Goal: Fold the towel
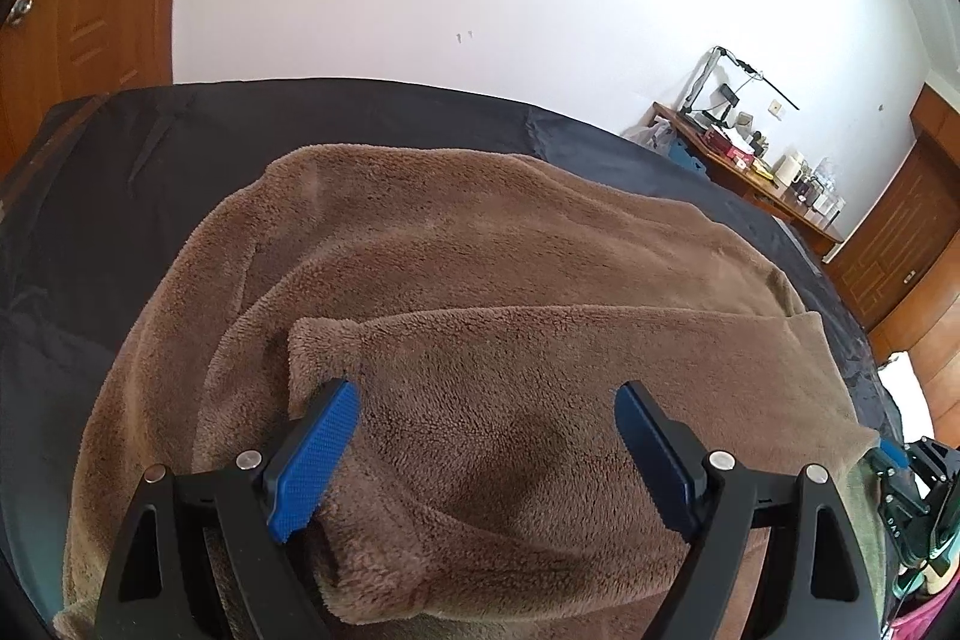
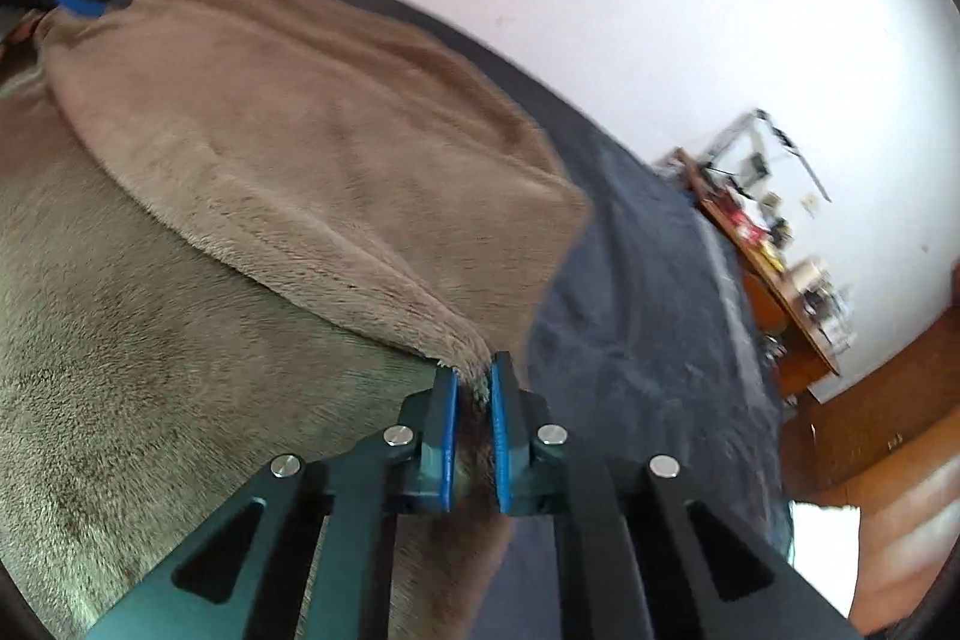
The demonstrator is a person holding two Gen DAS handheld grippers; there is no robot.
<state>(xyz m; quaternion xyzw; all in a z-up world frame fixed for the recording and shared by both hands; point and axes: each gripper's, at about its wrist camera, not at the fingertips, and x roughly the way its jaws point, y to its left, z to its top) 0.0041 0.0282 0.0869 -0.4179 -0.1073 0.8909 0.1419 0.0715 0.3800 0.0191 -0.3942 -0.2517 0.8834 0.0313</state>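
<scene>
Brown plush towel (image 1: 480,250) is spread over a dark bed cover (image 1: 150,172), with one flap folded back on top. The left gripper (image 1: 486,430) is held above that flap with its blue pads apart. The right gripper (image 2: 474,400) is clamped on the towel's corner, apparently lifted off the cover, though blur obscures this.

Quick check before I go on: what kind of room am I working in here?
Most likely a bedroom in a home. The brown towel lies on what looks like a bed under a dark cover, a cluttered wooden desk stands against the white wall, and there are wooden doors.
</scene>
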